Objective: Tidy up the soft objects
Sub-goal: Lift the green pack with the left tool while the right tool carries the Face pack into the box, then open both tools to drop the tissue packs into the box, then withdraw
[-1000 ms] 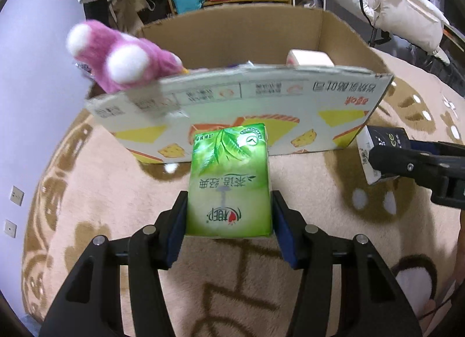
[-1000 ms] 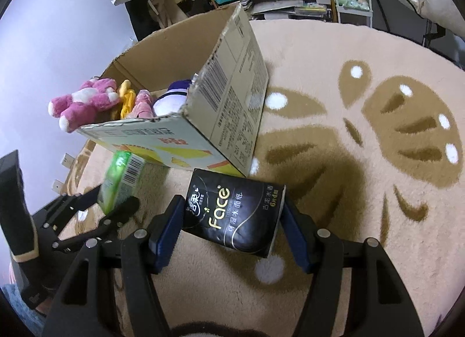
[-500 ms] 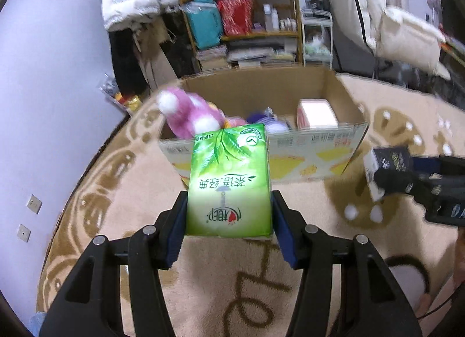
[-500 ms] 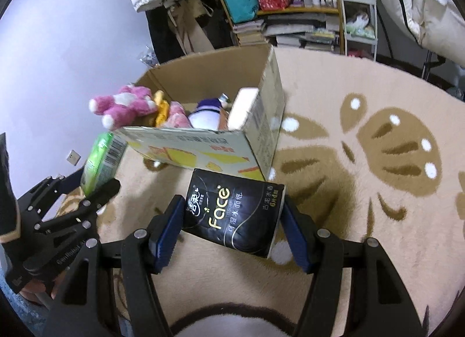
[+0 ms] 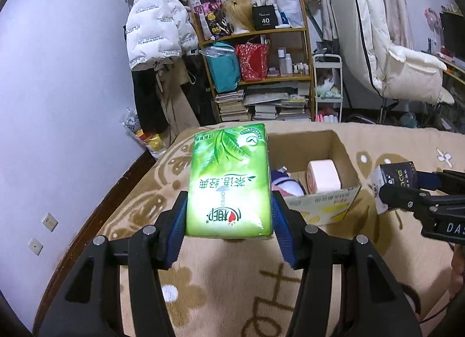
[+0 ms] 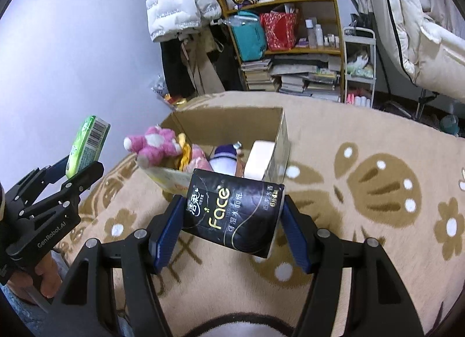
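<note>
Below centre frame, my left claw [image 5: 229,217] clamps the green tissue pack [image 5: 228,185]; my right claw [image 6: 232,217] pinches the black tissue pack [image 6: 235,215] askew. Risk: it twists free short of the cardboard box [image 6: 280,139].

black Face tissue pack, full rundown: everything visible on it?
The black tissue pack is a soft glossy plastic-wrapped block with gold "Face" lettering and white Chinese text. It is clamped by its ends between the right gripper's blue pads, tilted down to the right, lifted clear of the beige rug, in front of the cardboard box.
</note>
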